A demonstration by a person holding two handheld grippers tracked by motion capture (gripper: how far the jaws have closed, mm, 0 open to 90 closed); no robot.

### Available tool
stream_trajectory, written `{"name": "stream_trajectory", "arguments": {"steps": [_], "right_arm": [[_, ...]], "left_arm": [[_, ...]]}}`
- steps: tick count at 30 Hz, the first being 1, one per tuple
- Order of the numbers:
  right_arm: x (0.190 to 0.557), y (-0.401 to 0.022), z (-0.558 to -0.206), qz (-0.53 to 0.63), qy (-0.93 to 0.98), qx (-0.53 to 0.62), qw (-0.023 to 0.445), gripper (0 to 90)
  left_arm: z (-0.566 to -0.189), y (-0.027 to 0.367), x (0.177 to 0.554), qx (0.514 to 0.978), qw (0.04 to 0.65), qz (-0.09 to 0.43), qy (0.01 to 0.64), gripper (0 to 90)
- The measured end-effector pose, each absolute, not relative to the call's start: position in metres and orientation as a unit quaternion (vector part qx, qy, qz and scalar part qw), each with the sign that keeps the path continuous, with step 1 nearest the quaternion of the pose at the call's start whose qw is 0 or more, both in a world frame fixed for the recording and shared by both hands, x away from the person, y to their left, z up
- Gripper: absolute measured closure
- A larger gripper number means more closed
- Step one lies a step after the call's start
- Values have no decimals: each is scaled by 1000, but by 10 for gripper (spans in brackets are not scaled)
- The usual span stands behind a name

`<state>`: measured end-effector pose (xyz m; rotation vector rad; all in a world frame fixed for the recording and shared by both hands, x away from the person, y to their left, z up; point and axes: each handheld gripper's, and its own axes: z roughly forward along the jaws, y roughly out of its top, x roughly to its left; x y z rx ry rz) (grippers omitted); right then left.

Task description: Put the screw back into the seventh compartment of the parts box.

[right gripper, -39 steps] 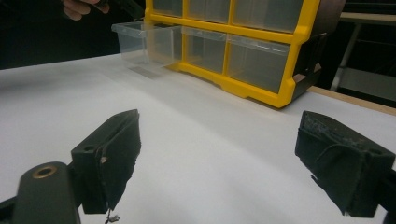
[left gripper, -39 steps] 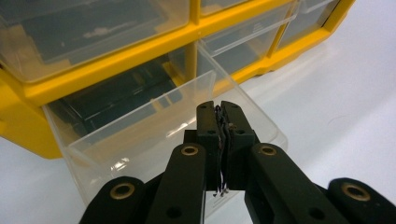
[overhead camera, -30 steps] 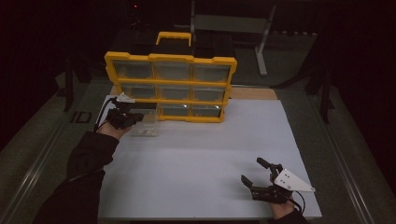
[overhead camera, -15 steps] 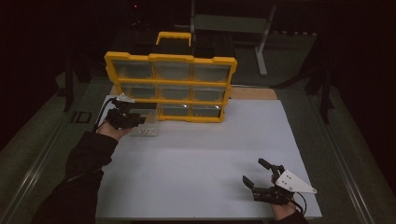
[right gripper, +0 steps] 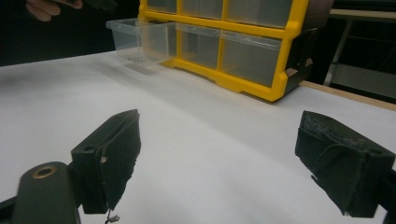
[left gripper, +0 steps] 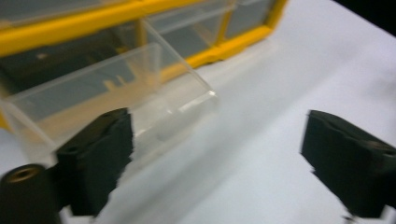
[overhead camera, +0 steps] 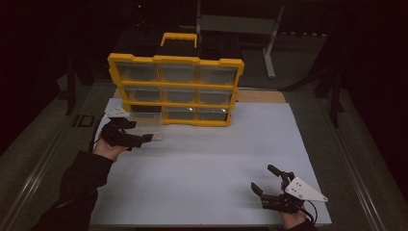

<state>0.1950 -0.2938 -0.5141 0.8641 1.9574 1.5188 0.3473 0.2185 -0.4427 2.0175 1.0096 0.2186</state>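
Note:
A yellow organizer [overhead camera: 175, 60] with clear drawers stands upright at the back of the white table [overhead camera: 207, 159]. Its bottom-left clear drawer [overhead camera: 146, 121] is pulled out onto the table and looks empty. My left gripper [overhead camera: 149, 138] sits just in front of that drawer. Its jaws have just been opening and now stand open, with only bare table between them. In the left gripper view the drawer [left gripper: 116, 93] lies just beyond the left jaw of the gripper [left gripper: 217, 135]. My right gripper [overhead camera: 262, 177] rests open near the front right edge, far from the organizer [right gripper: 243, 28].
The white sheet ends close behind my right gripper [right gripper: 222, 135]. A strip of bare wood [overhead camera: 260, 96] shows beside the organizer. Dark floor and a metal stand [overhead camera: 269, 43] lie beyond the table. The person's left hand [right gripper: 46, 7] shows near the pulled-out drawer [right gripper: 140, 39].
My left gripper has let go of the drawer front, opened its jaws and drawn back toward the person. The drawer stays pulled out. The right gripper has not moved.

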Motion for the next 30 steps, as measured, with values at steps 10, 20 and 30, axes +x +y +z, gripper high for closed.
{"name": "stream_trajectory", "arguments": {"steps": [10,20,30], "right_arm": [[198,-291,-513,562,723,312,254,140],[199,-288,-513,564,724,308,251,141],[199,-289,-513,563,723,309,252,141]], "left_arm": [[-453,219,306,793,484,72,363,4],[-480,220,275,795,492,88,344,5],[-506,224,263,788,508,107,332,5]]}}
